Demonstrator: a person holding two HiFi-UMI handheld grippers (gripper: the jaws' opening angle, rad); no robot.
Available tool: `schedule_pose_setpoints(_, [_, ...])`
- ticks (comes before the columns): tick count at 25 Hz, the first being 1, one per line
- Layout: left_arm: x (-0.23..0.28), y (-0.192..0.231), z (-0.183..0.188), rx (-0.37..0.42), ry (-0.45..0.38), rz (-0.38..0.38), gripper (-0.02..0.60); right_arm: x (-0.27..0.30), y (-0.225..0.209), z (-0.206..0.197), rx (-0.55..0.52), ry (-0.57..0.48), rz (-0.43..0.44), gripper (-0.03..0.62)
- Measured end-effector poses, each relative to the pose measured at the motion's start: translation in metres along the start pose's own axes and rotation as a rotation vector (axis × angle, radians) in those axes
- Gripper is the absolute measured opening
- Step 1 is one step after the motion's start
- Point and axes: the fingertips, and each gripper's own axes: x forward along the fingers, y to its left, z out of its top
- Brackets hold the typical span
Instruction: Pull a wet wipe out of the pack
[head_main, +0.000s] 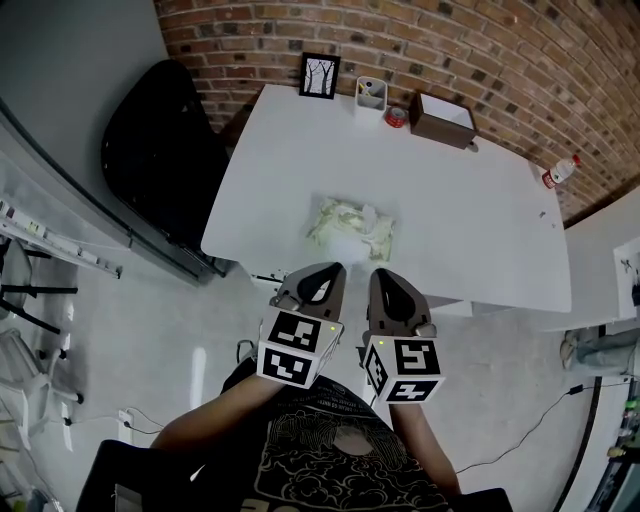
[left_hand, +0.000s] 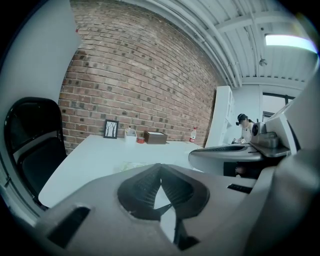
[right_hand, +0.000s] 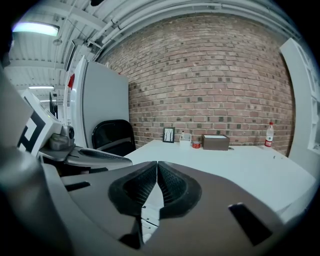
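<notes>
Head view shows left hand-held gripper (head_main: 328, 270), right hand-held gripper (head_main: 380, 274), jaws together, near apparent wipe pack (head_main: 350, 227).

Red brick wall (head_main: 420, 40) behind the white worktop (head_main: 290, 180). Black chair (head_main: 160, 150) at its left end. Grey floor (head_main: 150, 330) (one bright reflection). Ceiling strip light (left_hand: 292, 42) lit.

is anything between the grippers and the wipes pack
No. The head view shows only bare white table between the wipes pack and the left gripper and right gripper, both shut on nothing.
</notes>
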Motion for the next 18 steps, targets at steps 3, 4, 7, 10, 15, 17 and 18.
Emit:
schedule_pose_setpoints(3, [-0.0006,-0.0029,0.0005,0.002,-0.002,0.000,0.012,-0.0010,0.0005,-0.0003,-0.002,-0.001,0.006,0.020])
schedule_pose_setpoints(4, [-0.0003,-0.0037,0.0005,0.002,-0.002,0.000,0.012,-0.0009,0.0004,-0.0002,-0.003,-0.001,0.008,0.020])
schedule_pose_setpoints(7, [0.0008,-0.0043,0.0007,0.003,-0.001,0.001,0.012,0.0002,0.0003,-0.0001,-0.004,0.000,0.012,0.020])
schedule_pose_setpoints(10, [0.0032,-0.0045,0.0013,0.003,-0.002,0.003,0.012,0.0014,-0.0004,-0.0006,-0.005,0.000,0.015,0.020])
schedule_pose_setpoints(15, [0.0056,-0.0050,0.0022,0.000,-0.002,0.002,0.012,0.0022,-0.0018,-0.0018,-0.006,0.003,0.020,0.020])
schedule_pose_setpoints(17, [0.0062,-0.0033,0.0033,-0.004,-0.001,0.003,0.012,0.0034,-0.0022,-0.0004,-0.007,0.002,0.020,0.020])
schedule_pose_setpoints(18, [0.0064,-0.0024,0.0039,-0.005,-0.001,0.004,0.012,0.0041,-0.0024,0.0005,-0.007,0.002,0.020,0.020])
